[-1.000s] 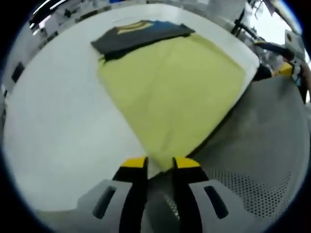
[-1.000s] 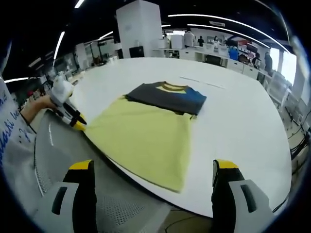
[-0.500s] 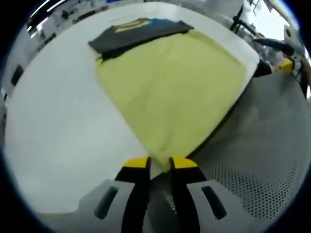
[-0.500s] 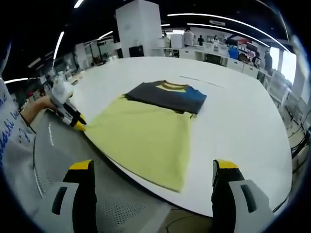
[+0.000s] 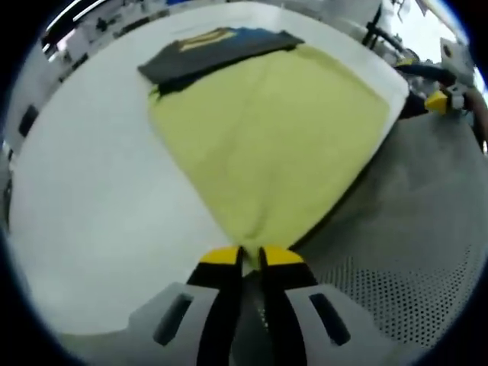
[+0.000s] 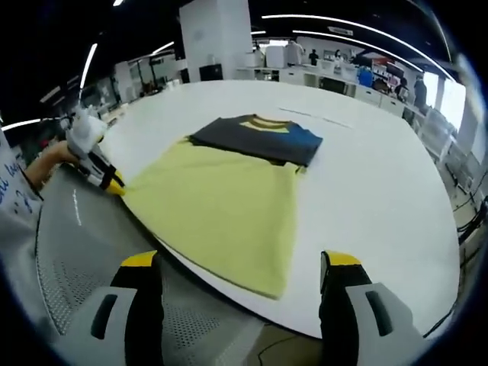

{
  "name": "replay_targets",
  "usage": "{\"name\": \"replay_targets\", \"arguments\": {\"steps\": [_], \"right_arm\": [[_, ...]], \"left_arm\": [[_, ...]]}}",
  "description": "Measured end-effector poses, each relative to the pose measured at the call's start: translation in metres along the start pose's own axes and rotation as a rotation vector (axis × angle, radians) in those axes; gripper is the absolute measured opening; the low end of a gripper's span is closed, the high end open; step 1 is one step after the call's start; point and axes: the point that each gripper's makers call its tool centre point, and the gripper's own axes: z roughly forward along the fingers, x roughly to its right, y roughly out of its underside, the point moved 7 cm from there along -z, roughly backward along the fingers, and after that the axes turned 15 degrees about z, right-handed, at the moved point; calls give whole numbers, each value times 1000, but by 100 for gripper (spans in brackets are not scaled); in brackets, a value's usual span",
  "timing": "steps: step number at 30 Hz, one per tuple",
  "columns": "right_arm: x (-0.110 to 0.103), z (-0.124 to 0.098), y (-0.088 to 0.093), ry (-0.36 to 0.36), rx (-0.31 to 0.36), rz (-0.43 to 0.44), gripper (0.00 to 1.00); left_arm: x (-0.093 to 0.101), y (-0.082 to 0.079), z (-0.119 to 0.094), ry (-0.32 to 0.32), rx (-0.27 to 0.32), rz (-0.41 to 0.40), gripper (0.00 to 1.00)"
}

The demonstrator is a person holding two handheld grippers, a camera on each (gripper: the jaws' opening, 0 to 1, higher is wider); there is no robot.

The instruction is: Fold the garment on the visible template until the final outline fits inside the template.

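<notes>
A yellow-green cloth [image 5: 267, 130] lies flat on the white table [image 5: 84, 191], reaching its near edge. A folded dark grey and blue garment [image 5: 217, 49] with a yellow collar rests on the cloth's far end. My left gripper [image 5: 250, 258] is shut on the cloth's near corner; from the right gripper view it sits at the cloth's left corner [image 6: 110, 183], held by a hand. My right gripper [image 6: 240, 263] hangs open over the table's near edge, nothing between its jaws, just short of the cloth [image 6: 221, 210]. The garment [image 6: 255, 139] lies beyond. The right gripper [image 5: 441, 101] also appears at the far right.
A grey perforated surface [image 6: 76, 252] runs below the table's near edge, under both grippers. Bare white tabletop [image 6: 381, 191] spreads to the right of the cloth. Workbenches, a white pillar [image 6: 217, 38] and people stand far behind.
The left gripper's jaws have drawn together on the cloth's corner. The right gripper view has shifted slightly closer and lower; the cloth and garment lie as before.
</notes>
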Motion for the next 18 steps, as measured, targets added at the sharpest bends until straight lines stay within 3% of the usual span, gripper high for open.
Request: {"name": "replay_targets", "arguments": {"steps": [4, 8, 13, 14, 18], "right_arm": [[8, 5, 5, 14, -3, 9, 70], [15, 10, 10, 26, -2, 40, 65], [23, 19, 24, 47, -28, 20, 52], [21, 21, 23, 32, 2, 76, 49], [26, 23, 29, 32, 9, 99, 40]], "left_arm": [[0, 0, 0, -1, -3, -8, 5], [1, 0, 0, 5, -7, -10, 3], [0, 0, 1, 17, -10, -24, 2], [1, -1, 1, 19, -12, -21, 2], [1, -1, 1, 19, -19, -4, 2]]}}
